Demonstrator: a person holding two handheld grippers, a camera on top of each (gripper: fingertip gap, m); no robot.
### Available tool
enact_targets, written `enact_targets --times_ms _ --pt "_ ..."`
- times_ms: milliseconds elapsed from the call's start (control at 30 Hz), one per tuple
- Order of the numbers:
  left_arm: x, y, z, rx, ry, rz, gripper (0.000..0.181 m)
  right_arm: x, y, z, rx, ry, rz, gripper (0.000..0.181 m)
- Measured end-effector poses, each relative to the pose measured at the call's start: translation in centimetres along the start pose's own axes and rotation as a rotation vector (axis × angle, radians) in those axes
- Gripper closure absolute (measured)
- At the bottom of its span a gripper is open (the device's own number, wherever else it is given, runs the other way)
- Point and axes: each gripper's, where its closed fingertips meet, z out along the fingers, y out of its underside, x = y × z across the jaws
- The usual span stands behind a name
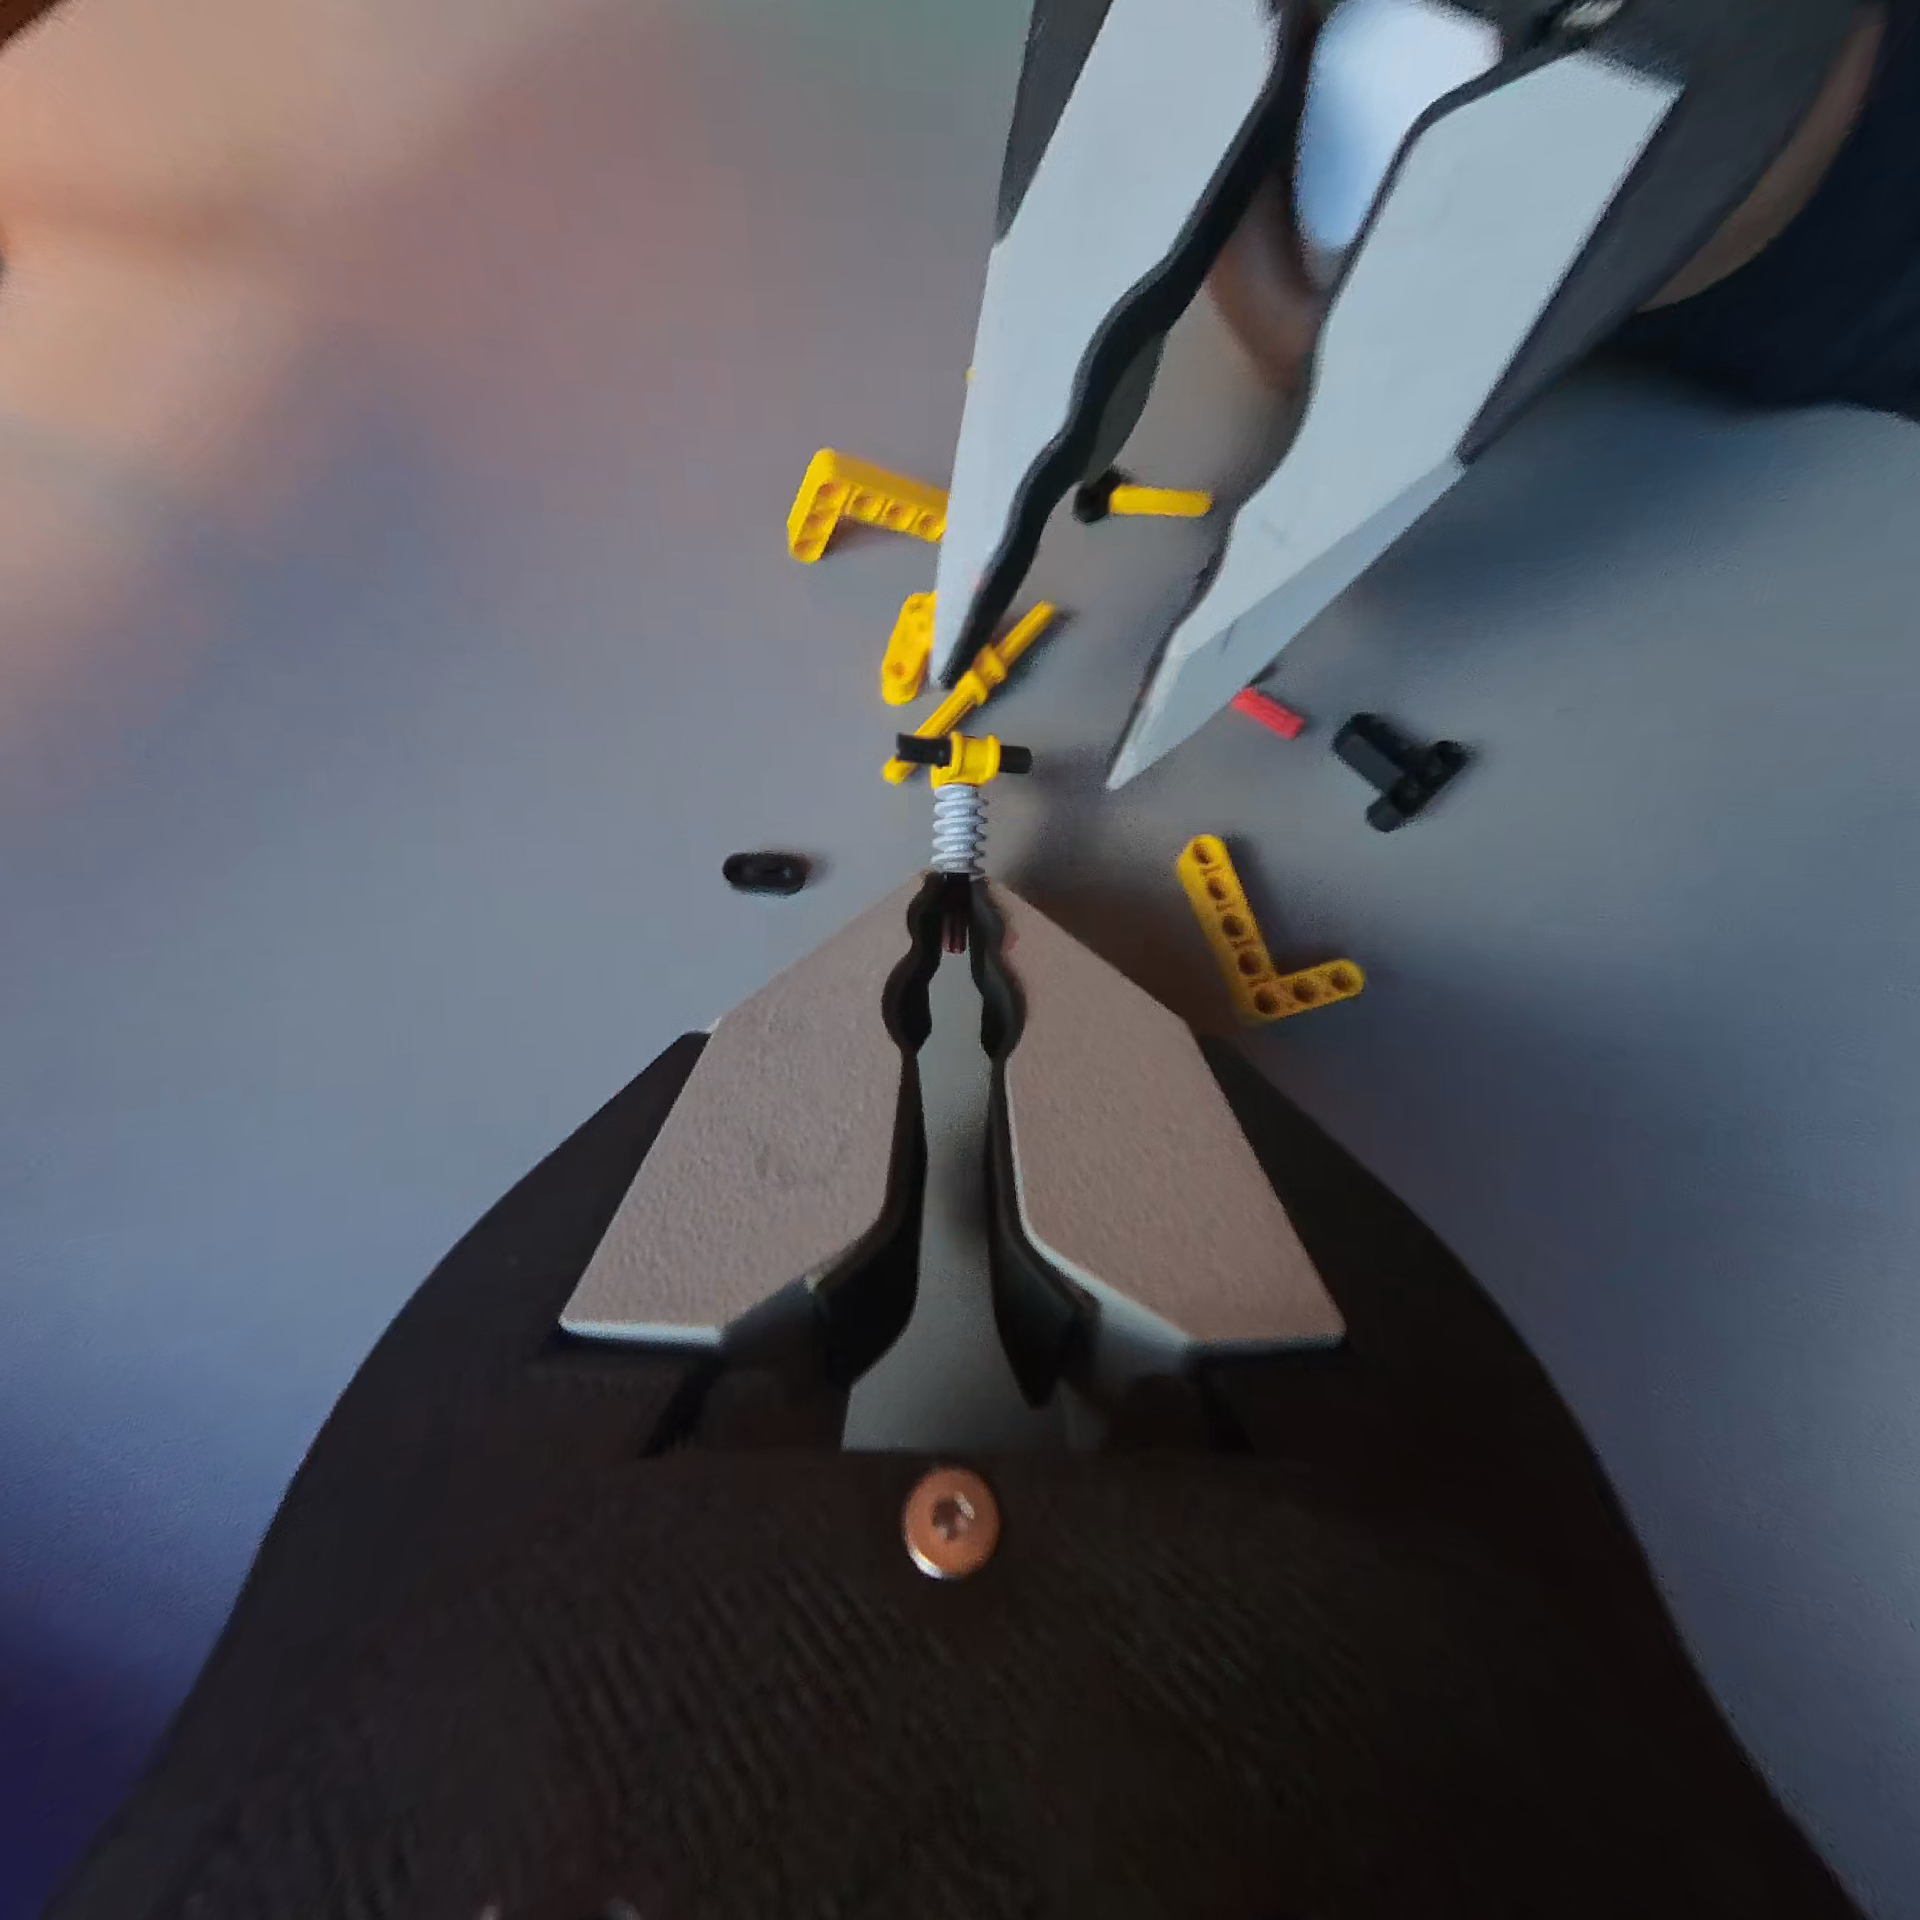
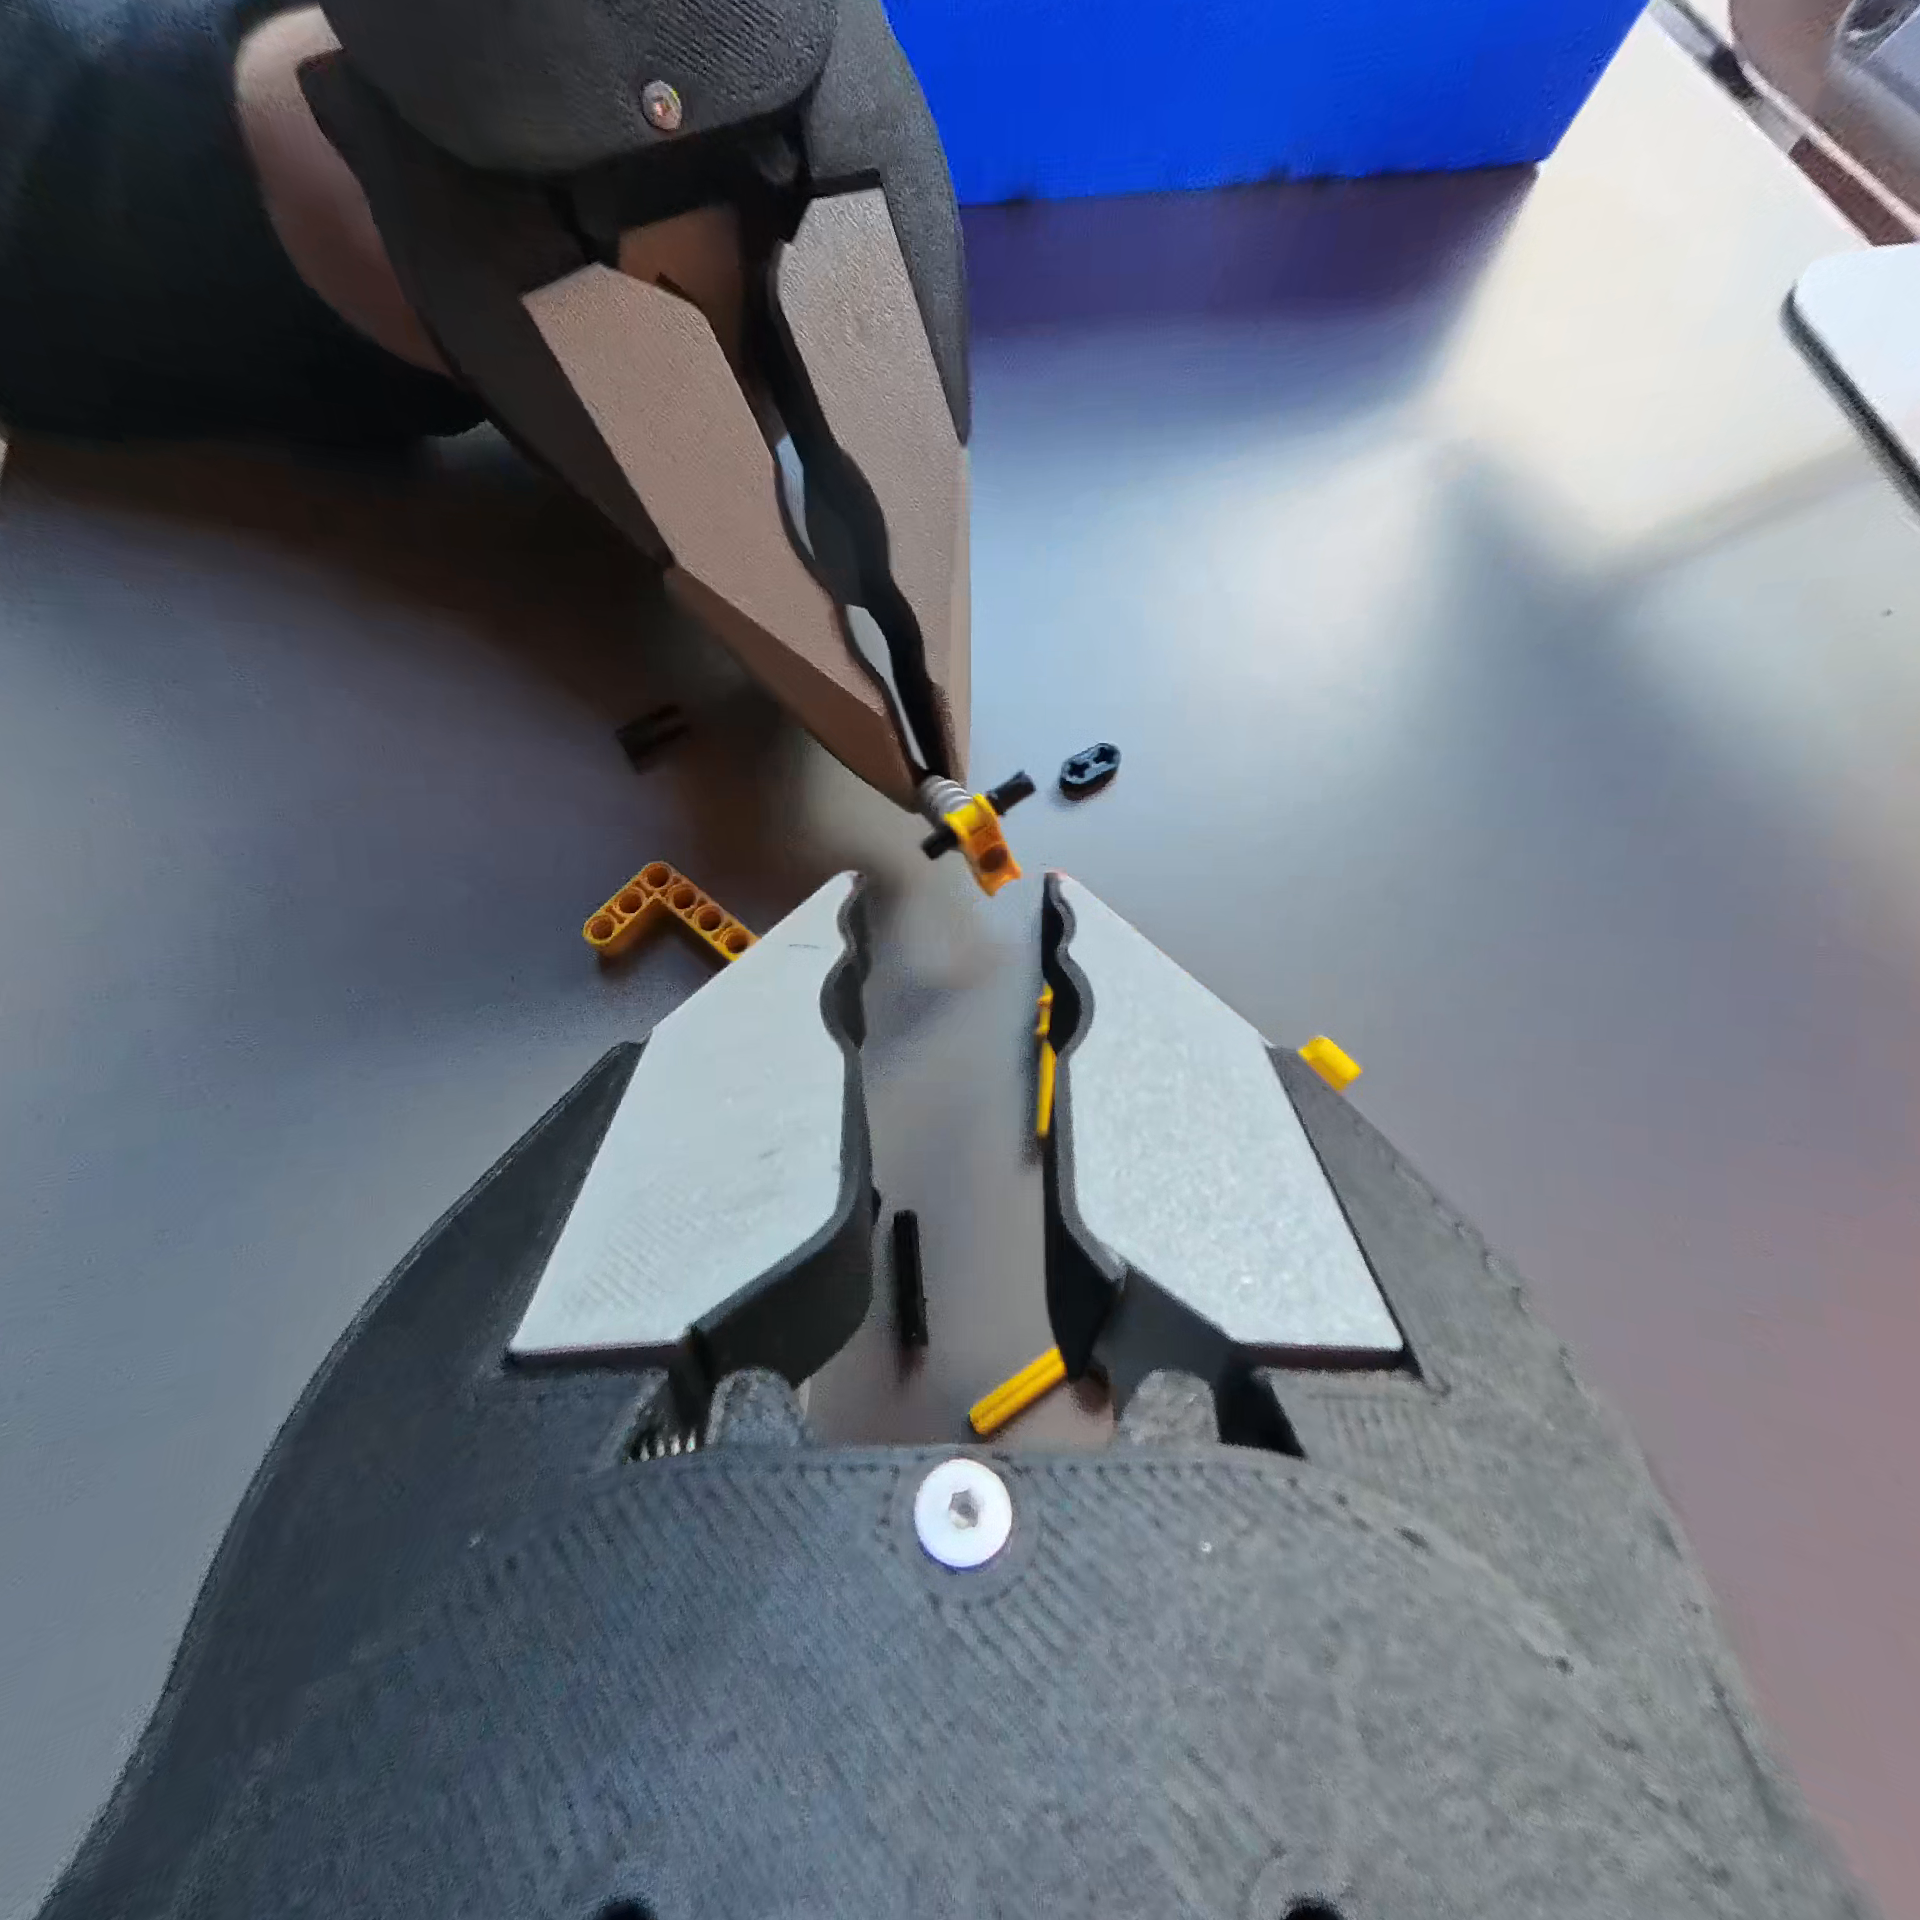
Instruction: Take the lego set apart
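Left claw: the left gripper [image 1: 951, 914] is clenched on the spring piece [image 1: 958, 805], pinching its dark lower end between the tips; seen from the right wrist it comes in from the upper left [image 2: 940, 774].
Spring piece: a pale coil spring topped by a yellow connector with a black pin through it — held just above the grey table [image 1: 416, 1039], sticking out past the left fingertips.
Right claw: the right gripper [image 2: 951, 894] is released, its fingers spread wide apart, tips just short of the yellow connector [image 2: 982, 831] and not touching it.
Loose yellow parts: an L-shaped beam [image 1: 1252, 935] lies to the right of the left claw; another L-shaped beam [image 1: 857, 504] and a short beam [image 1: 906, 646] lie farther off, partly hidden by the right claw's finger; a long yellow rod [image 1: 971, 691] lies behind the spring piece.
Loose dark parts: a small black oval link [image 1: 767, 871] lies to the left, a black connector [image 1: 1397, 771] to the right — a small red pin [image 1: 1268, 713] beside it.
Between the right fingers: a black rod [image 2: 908, 1278] and a yellow rod [image 2: 1018, 1390] on the table.
Background: a blue box [image 2: 1226, 94] at the far edge.
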Motion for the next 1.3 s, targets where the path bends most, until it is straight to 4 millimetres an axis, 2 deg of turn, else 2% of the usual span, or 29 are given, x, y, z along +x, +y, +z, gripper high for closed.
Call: enact_targets --times_ms 33,133,333,433,567,767,967,1100,1300 --pt "0.3 -0.4 -0.3 0.032 0.014 0.023 0.18 0.0 -0.2 -0.2 0.011 0.005 -0.019 0.15" --pt "0.9 -0.7 -0.7 0.06 0.026 0.131 0.18 -0.9 -1.0 -0.7 0.06 -0.013 -0.1 0.146" --pt "1.8 -1.0 -0.7 0.083 0.034 0.216 0.18 -1.8 -0.5 -0.2 0.005 0.021 -0.233 0.145" --pt "1.9 -0.9 -0.6 0.074 0.034 0.211 0.179 -1.6 0.4 0.3 -0.046 0.045 -0.241 0.161" --pt "1.3 -0.8 -0.5 0.06 0.004 0.197 0.179 -0.2 1.0 0.4 -0.089 0.111 -0.228 0.157" --pt "1.0 -1.4 -0.9 0.105 0.031 0.112 0.18 -1.1 0.2 0.1 -0.01 0.0 -0.112 0.155" --pt "1.3 -1.6 -0.9 0.118 0.045 0.111 0.179 -0.4 0.4 0.2 -0.03 0.056 -0.128 0.153" --pt "1.7 -1.5 -0.8 0.105 0.049 0.139 0.179 -0.3 -0.6 -0.4 0.02 0.089 -0.18 0.149" --pt "2.8 -1.8 -1.1 0.129 0.089 0.206 0.179 -1.7 -0.9 -0.5 0.027 0.085 -0.322 0.168"
